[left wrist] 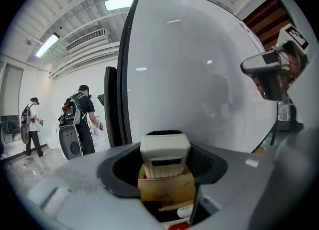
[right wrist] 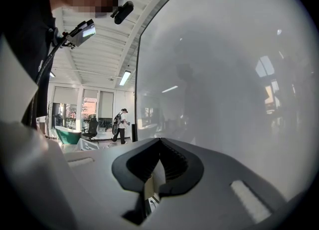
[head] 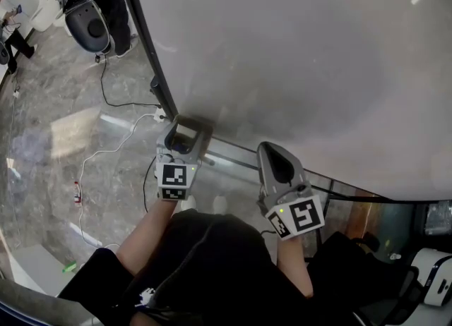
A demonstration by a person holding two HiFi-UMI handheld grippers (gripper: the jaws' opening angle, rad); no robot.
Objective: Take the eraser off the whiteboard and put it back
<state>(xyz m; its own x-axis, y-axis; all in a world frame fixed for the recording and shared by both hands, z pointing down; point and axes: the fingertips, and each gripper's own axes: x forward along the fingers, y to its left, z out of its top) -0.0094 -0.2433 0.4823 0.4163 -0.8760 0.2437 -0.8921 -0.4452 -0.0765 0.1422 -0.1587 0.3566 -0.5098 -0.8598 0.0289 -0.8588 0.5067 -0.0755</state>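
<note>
Eraser in your left gripper at the whiteboard's lower edge

The whiteboard (head: 296, 56) fills most of what you see. It is a pale, bare, glossy sheet in a dark frame that reflects the ceiling lights and windows. Its lower left corner sits just in front of you.

Left of it, the floor (head: 63, 141) is grey marbled stone. A white cable (head: 106, 152) and a black cable (head: 113, 99) trail across it. The room behind is a bright hall with a ribbed white ceiling (left wrist: 75, 5) and strip lights. Two people with backpacks (left wrist: 82, 117) stand well off, beside a grey rolling case (left wrist: 70, 144).

Your left gripper (head: 189, 128) points at the board's bottom edge, near the corner. Its jaws are spread wide and clamped on the eraser (left wrist: 164, 154). This is a cream block with its dark felt side turned toward the board. You cannot tell from these views whether the felt touches the board.

Your right gripper (head: 272, 154) hangs just beside the left, lower down. It also faces the board, with its jaws closed together and nothing between them
</note>
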